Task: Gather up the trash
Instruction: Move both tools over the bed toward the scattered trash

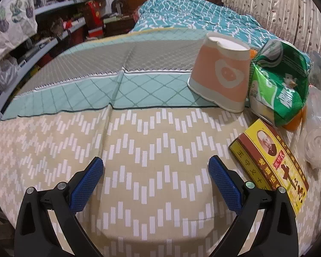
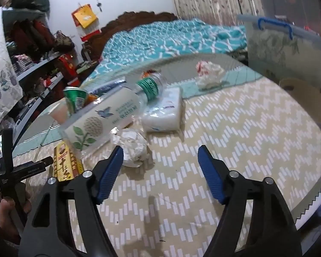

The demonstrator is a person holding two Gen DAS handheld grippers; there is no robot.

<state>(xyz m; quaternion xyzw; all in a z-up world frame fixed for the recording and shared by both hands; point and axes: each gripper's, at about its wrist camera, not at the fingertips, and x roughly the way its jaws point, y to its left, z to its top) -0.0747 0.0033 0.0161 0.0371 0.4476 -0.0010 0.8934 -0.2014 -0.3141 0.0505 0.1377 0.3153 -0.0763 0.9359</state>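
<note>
**Trash scattered on bed cover; both grippers empty**

Left gripper (image 1: 156, 167) hovers with jaws apart above the patterned cover (image 1: 139, 145); the yellow box (image 1: 269, 162) lies just right of it. Right gripper (image 2: 160, 156) is likewise spread, holding nothing, its left finger near the crumpled paper ball (image 2: 132, 145). Plastic bottle (image 2: 117, 111) lies behind.

Even indoor light, soft shadows under each gripper, strong fisheye bending with dark corners, right wrist view slightly blurred.
</note>
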